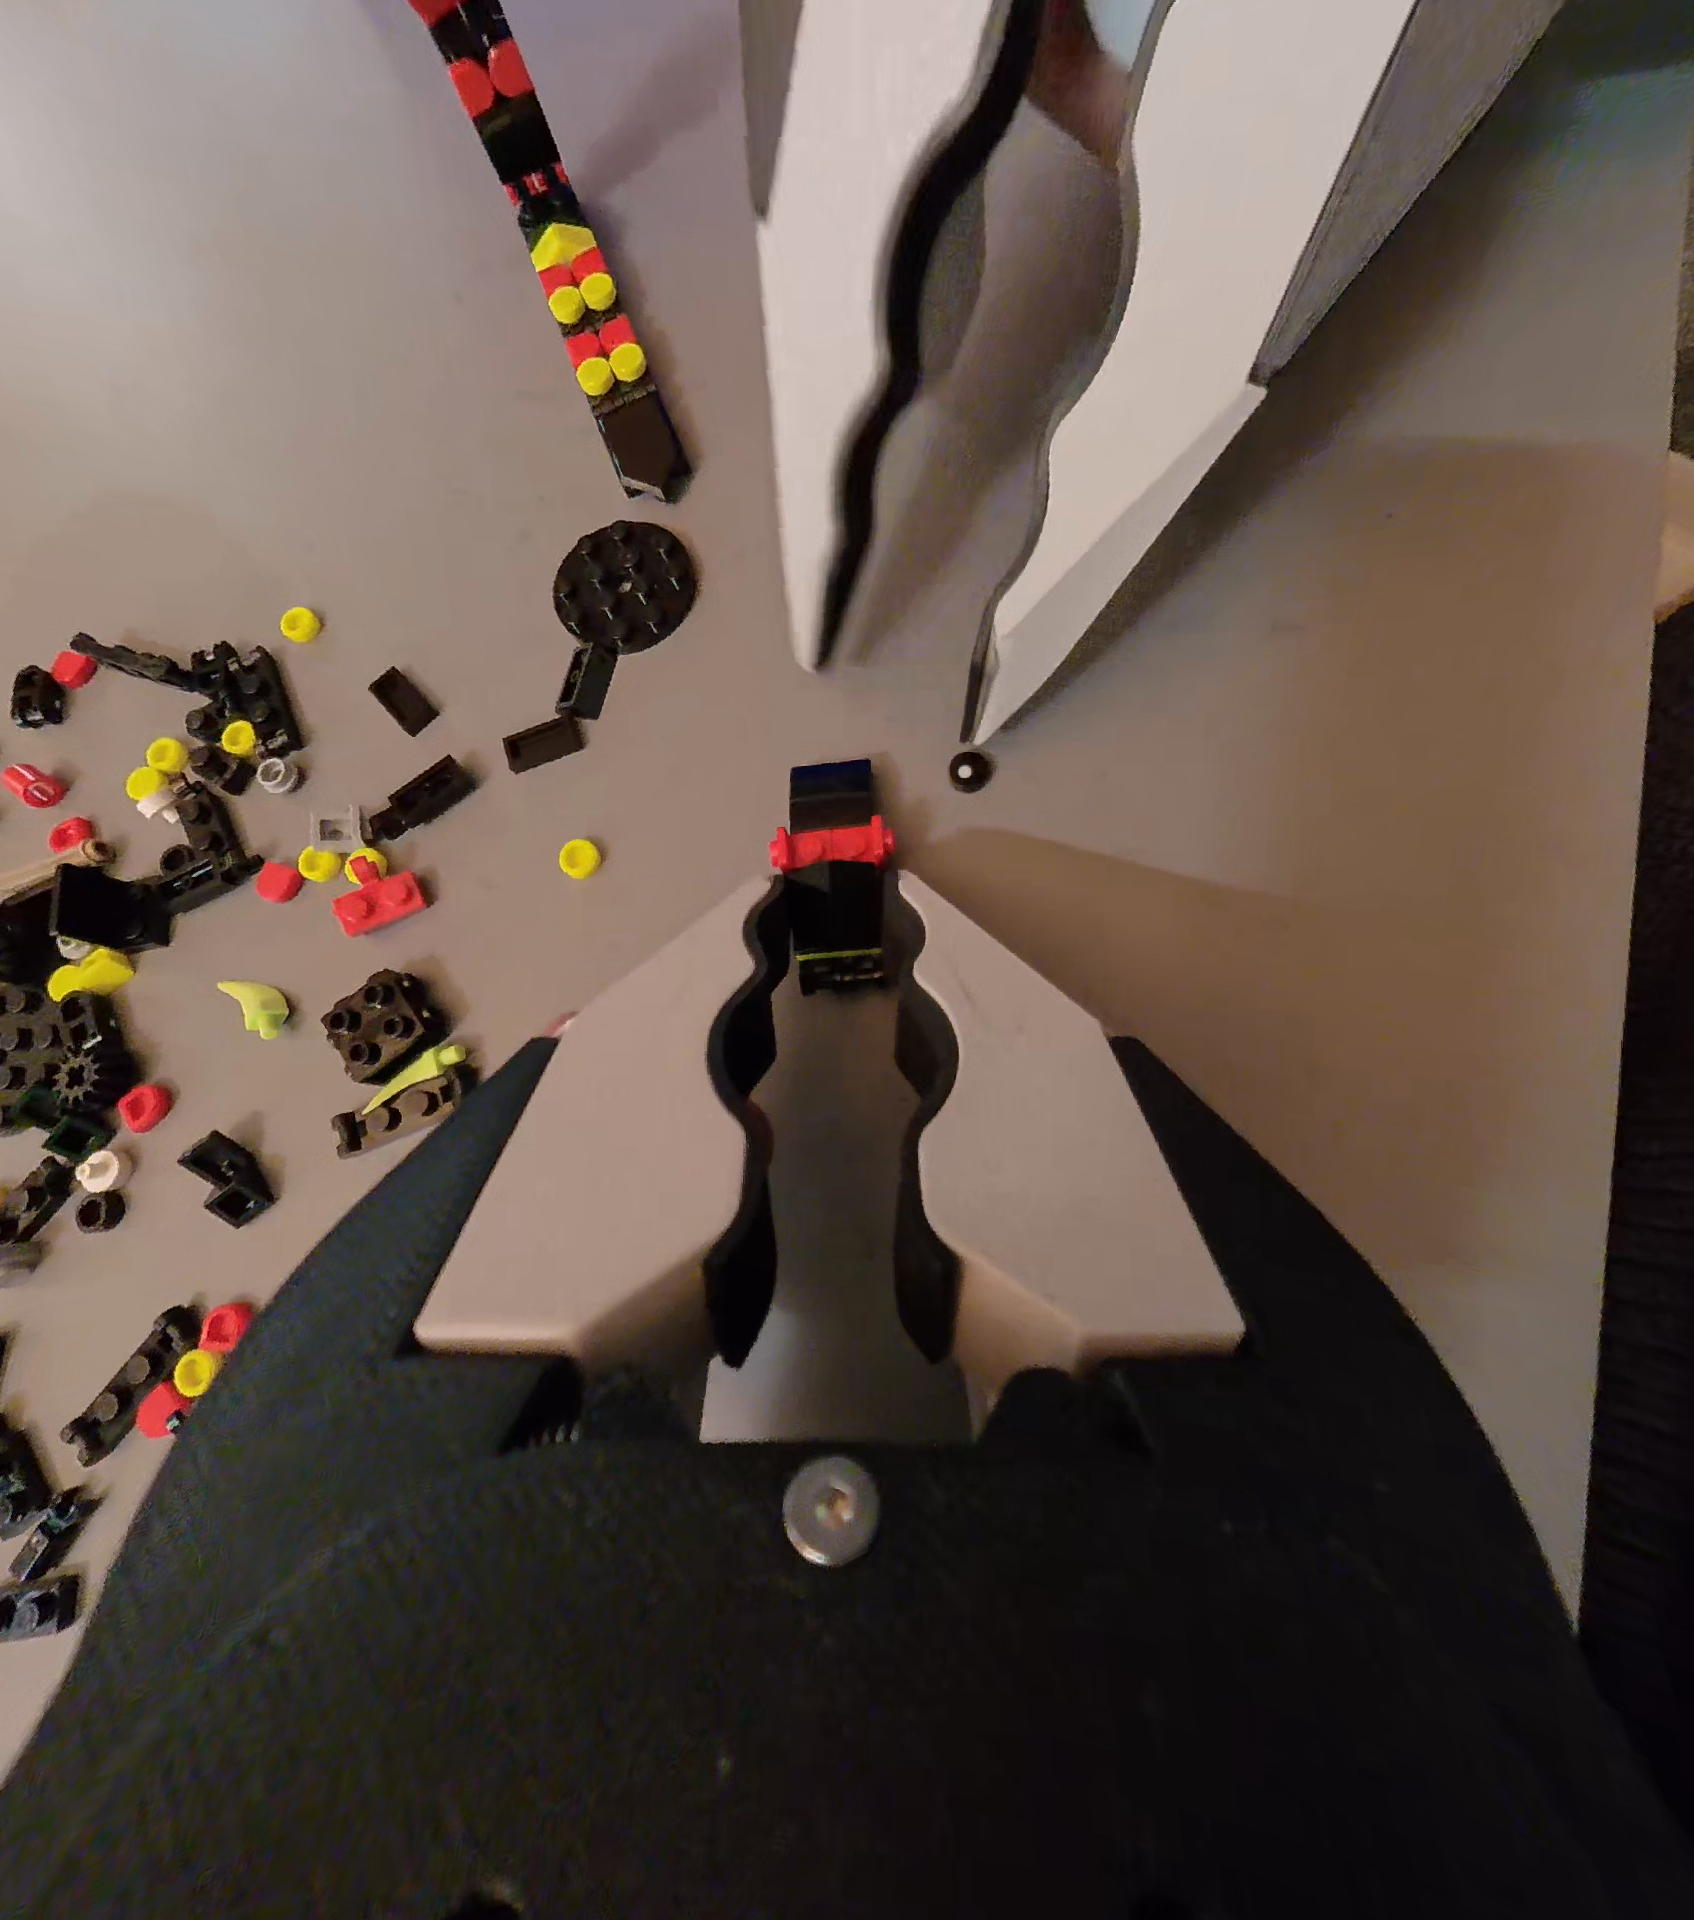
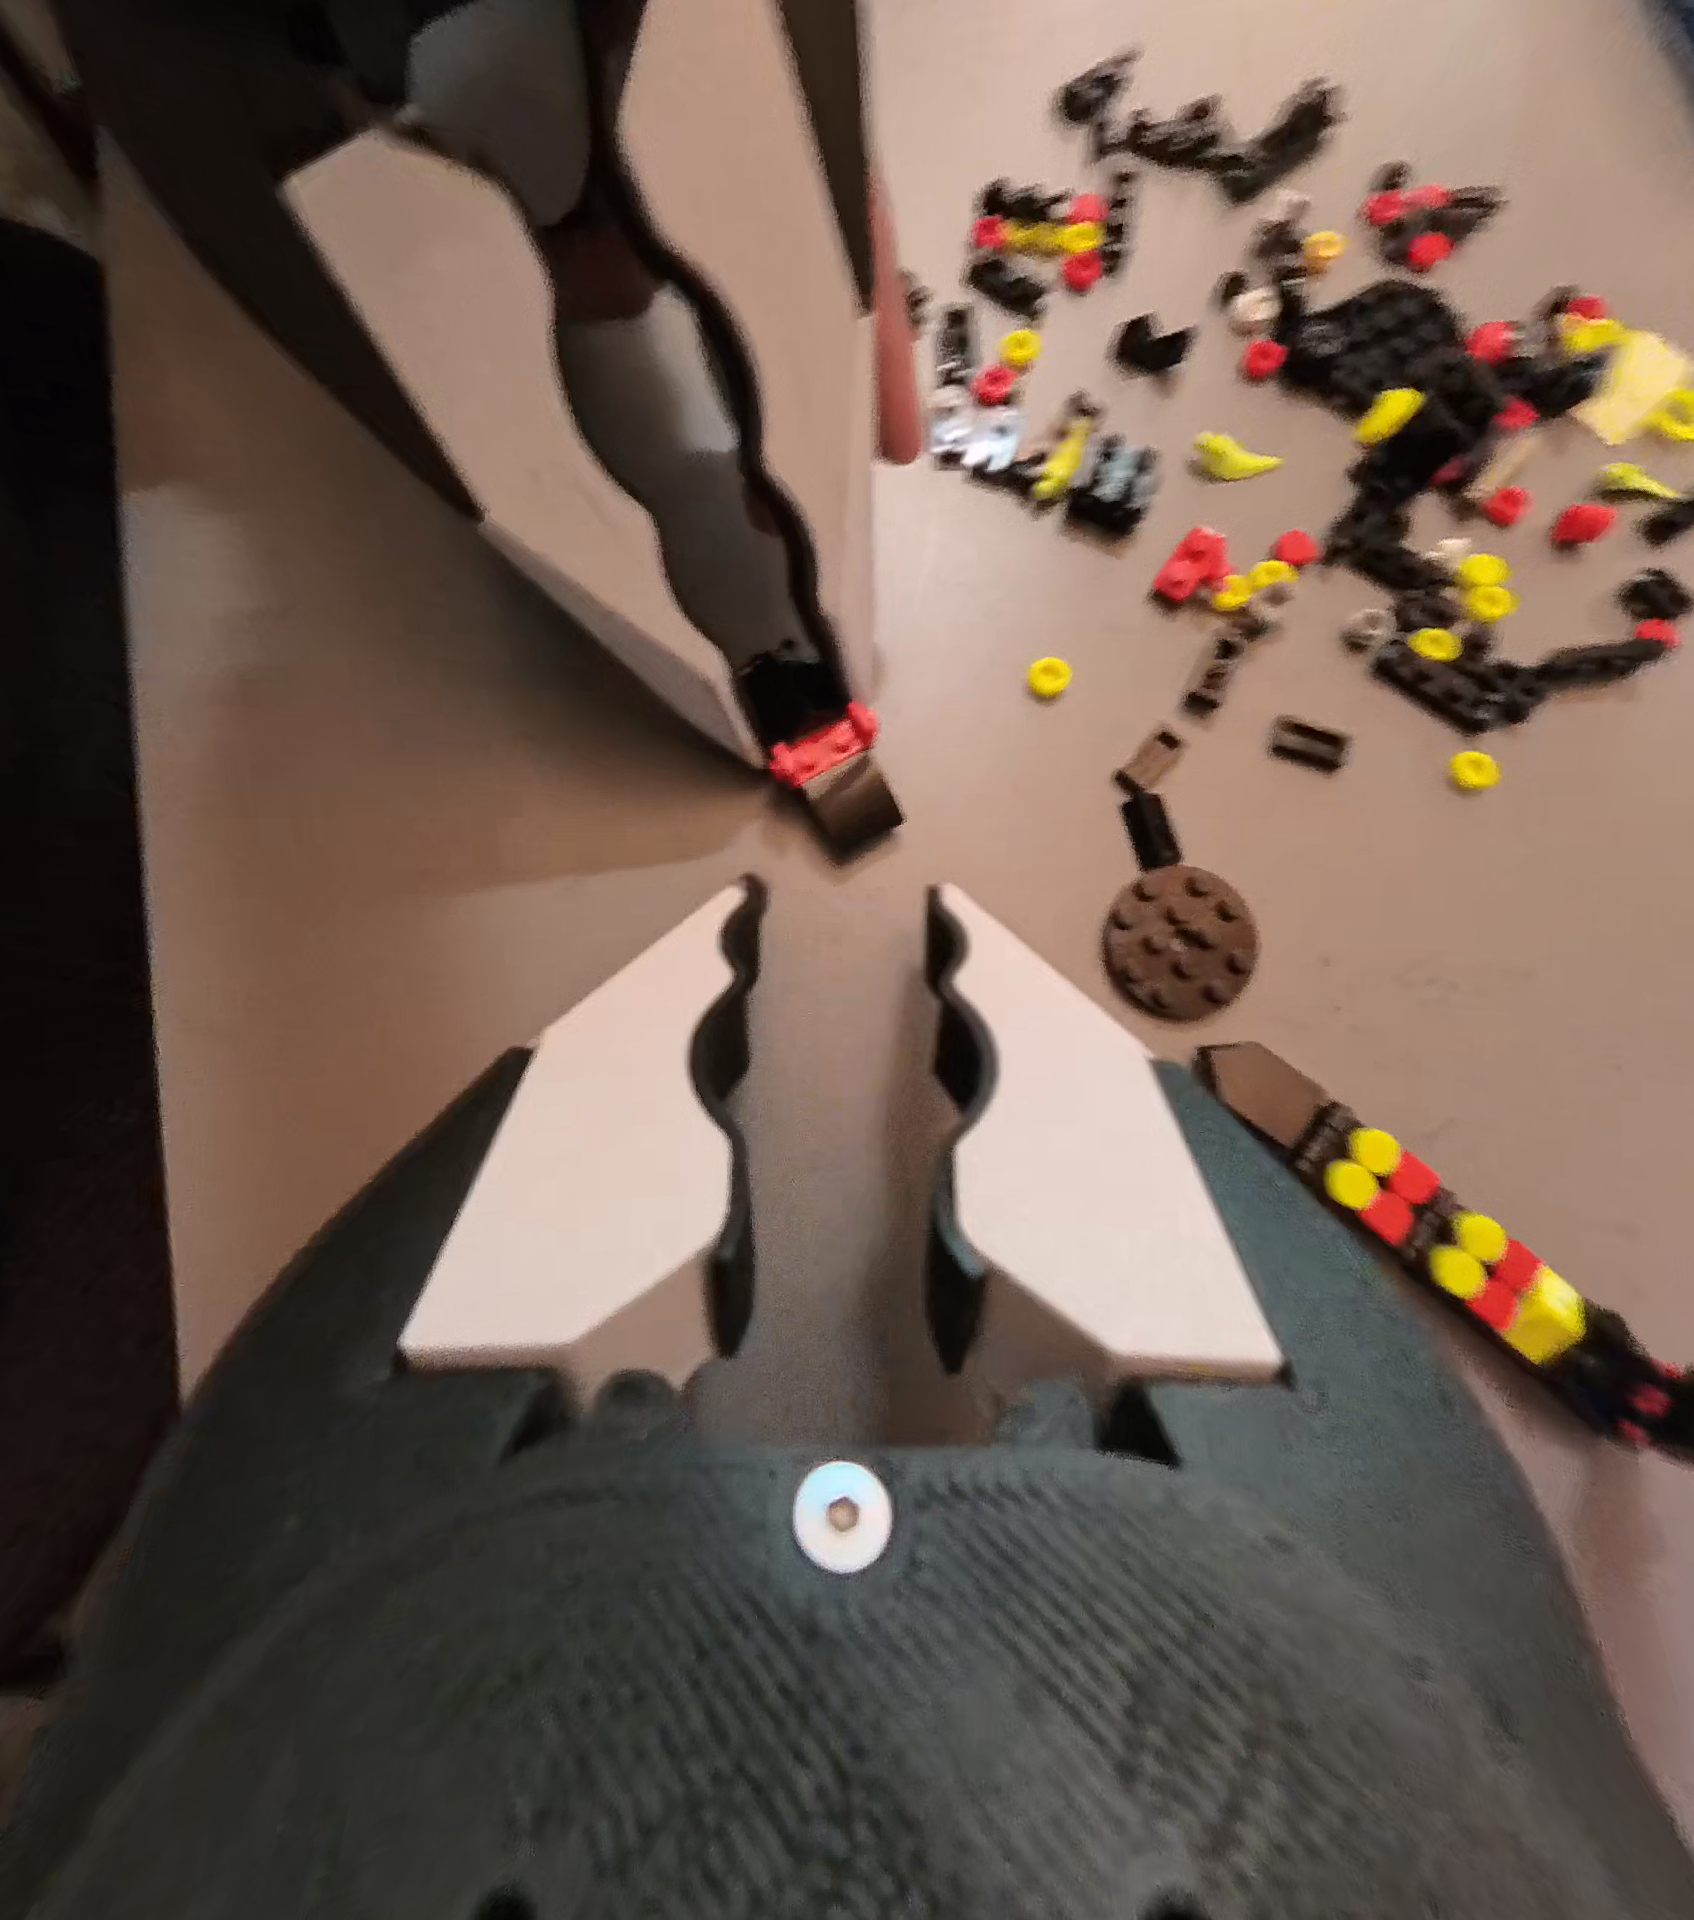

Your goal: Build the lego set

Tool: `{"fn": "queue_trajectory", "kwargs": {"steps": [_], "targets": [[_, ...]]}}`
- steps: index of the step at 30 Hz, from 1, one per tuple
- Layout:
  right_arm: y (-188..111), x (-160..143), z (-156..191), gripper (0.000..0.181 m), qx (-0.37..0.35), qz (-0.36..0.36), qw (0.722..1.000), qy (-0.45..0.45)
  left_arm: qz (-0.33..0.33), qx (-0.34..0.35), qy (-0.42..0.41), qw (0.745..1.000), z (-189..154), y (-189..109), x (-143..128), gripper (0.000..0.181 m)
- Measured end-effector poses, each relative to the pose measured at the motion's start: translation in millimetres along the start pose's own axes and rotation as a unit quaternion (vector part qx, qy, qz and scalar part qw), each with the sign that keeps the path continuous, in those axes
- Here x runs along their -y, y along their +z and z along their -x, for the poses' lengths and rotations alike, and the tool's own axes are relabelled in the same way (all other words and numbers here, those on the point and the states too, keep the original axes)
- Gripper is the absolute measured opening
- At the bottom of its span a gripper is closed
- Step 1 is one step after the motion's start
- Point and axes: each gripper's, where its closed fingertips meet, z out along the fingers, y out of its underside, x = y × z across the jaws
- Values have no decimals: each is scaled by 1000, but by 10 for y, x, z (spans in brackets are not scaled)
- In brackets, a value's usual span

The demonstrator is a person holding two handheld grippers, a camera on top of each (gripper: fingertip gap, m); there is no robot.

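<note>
Left claw (image 1: 835, 914) pinches black-red assembly (image 1: 830, 831) beside table edge (image 1: 1643, 935).

Grey table (image 1: 147, 312), scattered loose bricks (image 1: 95, 935), studded strip (image 1: 583, 291), round plate (image 1: 625, 587)

Loose bricks (image 1: 147, 935) left of round plate (image 1: 625, 587), long strip (image 1: 578, 270) behind.
</note>
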Motion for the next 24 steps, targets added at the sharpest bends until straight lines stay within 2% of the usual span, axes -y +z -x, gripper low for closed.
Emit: {"fn": "queue_trajectory", "kwargs": {"steps": [1, 3, 4, 5, 7, 12, 16, 21, 24], "targets": [[-36, 61, -58, 41, -28, -6, 999, 19, 0, 1, -4, 1000, 11, -1, -1, 14], [-139, 225, -136, 46, -86, -40, 994, 52, 1, 5, -19, 1000, 38, -3, -6, 14], [-185, 270, -169, 40, -116, -49, 990, 63, 1, 4, -27, 1000, 45, -6, -8, 14], [-205, 286, -160, 34, -135, -50, 987, 69, 1, 0, -36, 999, 46, -10, -7, 14], [-188, 244, -90, 35, -153, -39, 983, 92, 0, -5, -57, 998, 63, -14, -8, 14], [-97, 84, 153, 38, -127, -11, 976, 176, -7, -13, -98, 995, 94, -29, 0, 14], [-60, -15, 131, 33, -115, 6, 968, 224, -4, -3, -94, 996, 108, -23, -9, 14], [-8, 24, 267, 28, -22, -16, 951, 307, 3, 2, -86, 996, 100, -9, -22, 15], [-19, 17, 233, 24, -36, -23, 951, 307, 3, -1, -95, 995, 112, -9, -25, 17]]}}
